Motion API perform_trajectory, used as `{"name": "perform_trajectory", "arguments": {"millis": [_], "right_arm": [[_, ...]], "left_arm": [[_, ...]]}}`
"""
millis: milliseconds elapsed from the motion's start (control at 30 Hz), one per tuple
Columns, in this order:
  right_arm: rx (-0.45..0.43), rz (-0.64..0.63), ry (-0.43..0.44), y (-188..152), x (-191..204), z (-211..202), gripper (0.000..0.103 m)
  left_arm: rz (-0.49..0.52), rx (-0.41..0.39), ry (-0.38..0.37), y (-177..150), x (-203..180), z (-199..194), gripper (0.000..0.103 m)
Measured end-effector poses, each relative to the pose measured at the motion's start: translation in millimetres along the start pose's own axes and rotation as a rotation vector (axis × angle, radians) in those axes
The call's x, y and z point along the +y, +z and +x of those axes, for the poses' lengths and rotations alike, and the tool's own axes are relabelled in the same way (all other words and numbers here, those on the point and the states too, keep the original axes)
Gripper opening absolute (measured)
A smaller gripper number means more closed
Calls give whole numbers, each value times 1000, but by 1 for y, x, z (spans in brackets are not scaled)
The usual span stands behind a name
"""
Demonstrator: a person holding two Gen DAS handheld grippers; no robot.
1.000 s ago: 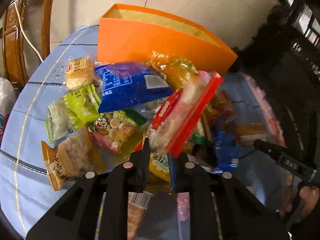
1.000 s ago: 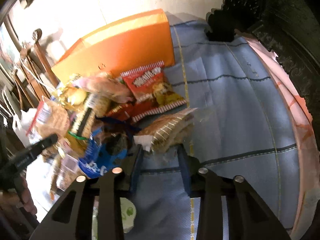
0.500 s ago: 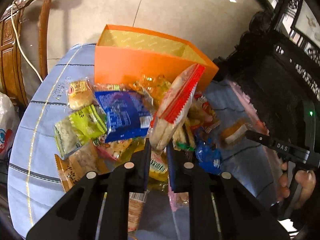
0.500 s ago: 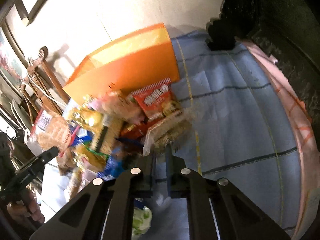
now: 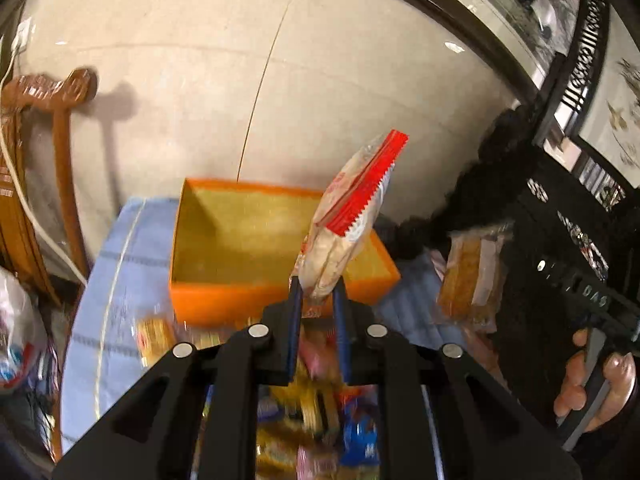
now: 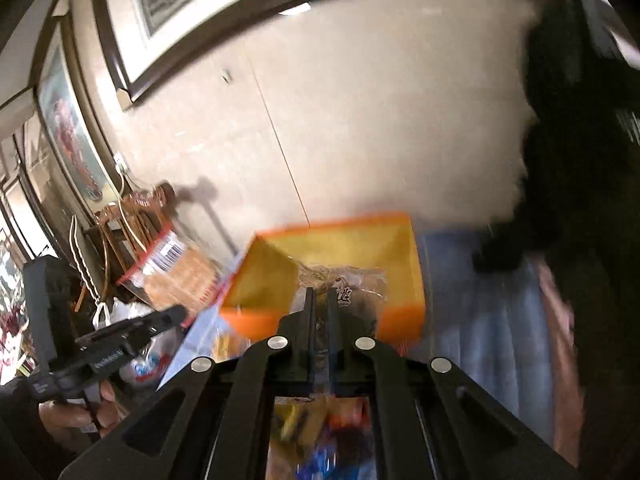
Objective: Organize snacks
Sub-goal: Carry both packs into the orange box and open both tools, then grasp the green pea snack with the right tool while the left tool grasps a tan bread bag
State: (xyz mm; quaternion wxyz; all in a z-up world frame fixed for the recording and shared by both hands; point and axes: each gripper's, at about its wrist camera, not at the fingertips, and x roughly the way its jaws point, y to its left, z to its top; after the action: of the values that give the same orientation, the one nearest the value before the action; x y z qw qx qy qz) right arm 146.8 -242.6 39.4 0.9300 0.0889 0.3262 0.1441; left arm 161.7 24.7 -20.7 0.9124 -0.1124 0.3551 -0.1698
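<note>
My left gripper (image 5: 317,293) is shut on a clear bread packet with a red toothed edge (image 5: 348,216), held up in the air in front of the open orange box (image 5: 224,240). My right gripper (image 6: 320,300) is shut on a clear packet of brown striped cake (image 6: 352,284), lifted before the same orange box (image 6: 352,240). That cake packet (image 5: 472,272) also hangs at the right of the left wrist view, and the bread packet (image 6: 176,268) shows at the left of the right wrist view. Below both grippers lies the blurred pile of snack packets (image 5: 316,412).
The box stands on a blue-clothed table (image 5: 116,280) near a cream wall. A wooden chair (image 5: 44,184) is at the left, dark carved furniture (image 5: 560,216) at the right. A plastic bag (image 5: 16,336) hangs off the table's left side. A hand (image 5: 592,384) holds the other gripper's handle.
Both grippers have risen well above the pile, each carrying its packet. The right jaws closed on the cake packet. The orange box's inside has come into view.
</note>
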Motion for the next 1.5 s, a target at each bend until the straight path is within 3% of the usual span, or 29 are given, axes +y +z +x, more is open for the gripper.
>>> {"name": "perform_trajectory", "arguments": {"millis": [233, 300, 333, 367, 433, 533, 600, 700, 867, 967, 1067, 1267, 1467, 1500], "right_arm": [[-13, -47, -34, 78, 8, 59, 5], [12, -58, -72, 86, 6, 79, 10], [22, -72, -109, 86, 3, 86, 16], [29, -81, -142, 85, 1, 89, 25], [19, -84, -156, 80, -2, 83, 27], [17, -88, -163, 57, -4, 60, 45], [36, -113, -192, 27, 2, 44, 72], [112, -99, -189, -37, 3, 20, 79], [354, 2, -143, -158, 0, 1, 80], [454, 16, -134, -220, 6, -7, 80], [518, 22, -118, -254, 11, -6, 80], [542, 58, -110, -270, 13, 2, 80], [580, 77, -146, -282, 11, 30, 80], [596, 78, -152, -285, 11, 36, 73]], "left_arm": [[-18, 40, 86, 60, 22, 65, 17], [-52, 78, 108, 70, 34, 89, 52], [-66, 85, 127, 71, 39, 95, 84], [-83, 76, 166, 71, 45, 97, 89], [-84, 46, 185, 68, 51, 90, 90], [-79, 34, 167, 48, 57, 71, 91], [-40, 33, 163, 22, 57, 50, 94], [58, 50, 165, -38, 50, 21, 98], [218, 184, 155, -152, 48, -3, 99], [269, 223, 159, -206, 45, -11, 99], [264, 279, 192, -246, 49, -9, 99], [249, 260, 212, -254, 50, -2, 99], [202, 280, 235, -254, 51, 28, 98], [195, 294, 243, -258, 51, 37, 97]]}}
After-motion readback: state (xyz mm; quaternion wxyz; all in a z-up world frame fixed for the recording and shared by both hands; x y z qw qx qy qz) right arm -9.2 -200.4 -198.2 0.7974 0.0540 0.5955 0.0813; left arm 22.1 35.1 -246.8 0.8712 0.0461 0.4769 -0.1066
